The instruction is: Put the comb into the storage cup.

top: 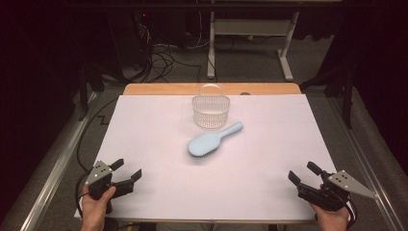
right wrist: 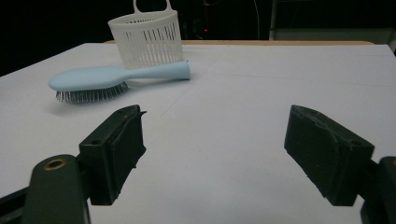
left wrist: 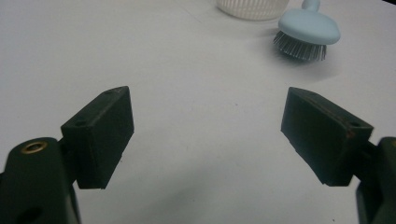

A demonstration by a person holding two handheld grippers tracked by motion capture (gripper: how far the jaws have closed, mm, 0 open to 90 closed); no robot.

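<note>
Both your left gripper [top: 129,169] and right gripper [top: 299,172] are wide apart, so grabbing the blue brush [top: 210,141] carelessly could bump the white basket [top: 210,111] over.

Bare white table [top: 159,192] is lying between my left gripper [top: 126,169] and right gripper [top: 302,172], both gaping wide, while only the blue hairbrush [top: 208,143], bristles down, and the white basket [top: 210,111] just behind its handle are standing in my way farther ahead.
</note>
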